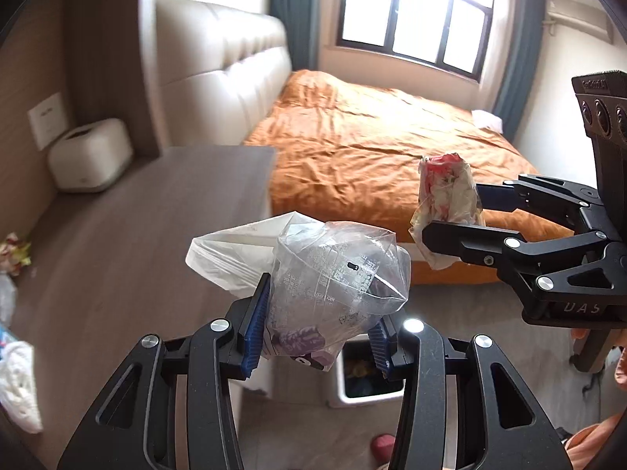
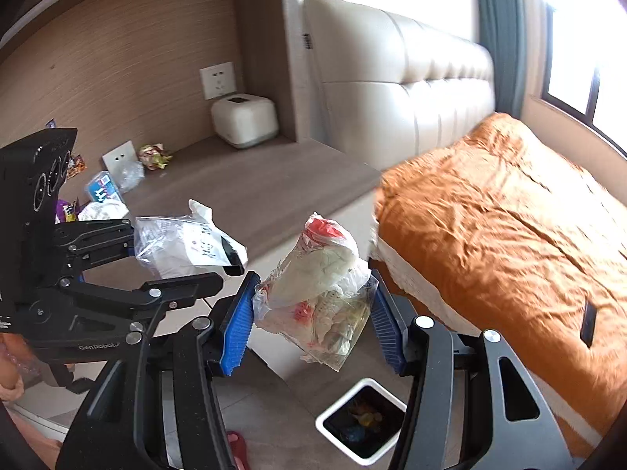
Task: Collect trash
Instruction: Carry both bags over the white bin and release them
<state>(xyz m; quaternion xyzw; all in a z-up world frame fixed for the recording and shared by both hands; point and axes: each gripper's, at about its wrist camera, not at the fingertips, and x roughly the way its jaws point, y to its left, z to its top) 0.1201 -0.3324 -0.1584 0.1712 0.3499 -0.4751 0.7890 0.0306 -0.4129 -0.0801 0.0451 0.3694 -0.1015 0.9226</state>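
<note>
My left gripper [image 1: 319, 327] is shut on a clear plastic bag [image 1: 333, 293] stuffed with white and purple wrappers. The same bag [image 2: 184, 244] and left gripper [image 2: 196, 270] show at the left of the right wrist view. My right gripper [image 2: 313, 309] is shut on a crumpled red-and-white wrapper bundle [image 2: 325, 286], which also shows in the left wrist view as a wrapper bundle [image 1: 446, 199] held by the right gripper [image 1: 450, 211] above the bed edge. A white trash bin [image 2: 362, 419] with litter inside stands on the floor below both grippers; in the left wrist view the bin [image 1: 368, 376] lies just under the bag.
A wooden bedside shelf [image 2: 254, 192] carries a white tissue box [image 2: 245, 119] and several more wrappers [image 2: 154, 156] along the wall. The bed with an orange cover [image 2: 509, 227] fills the right. A red slipper [image 2: 237, 446] lies on the tiled floor.
</note>
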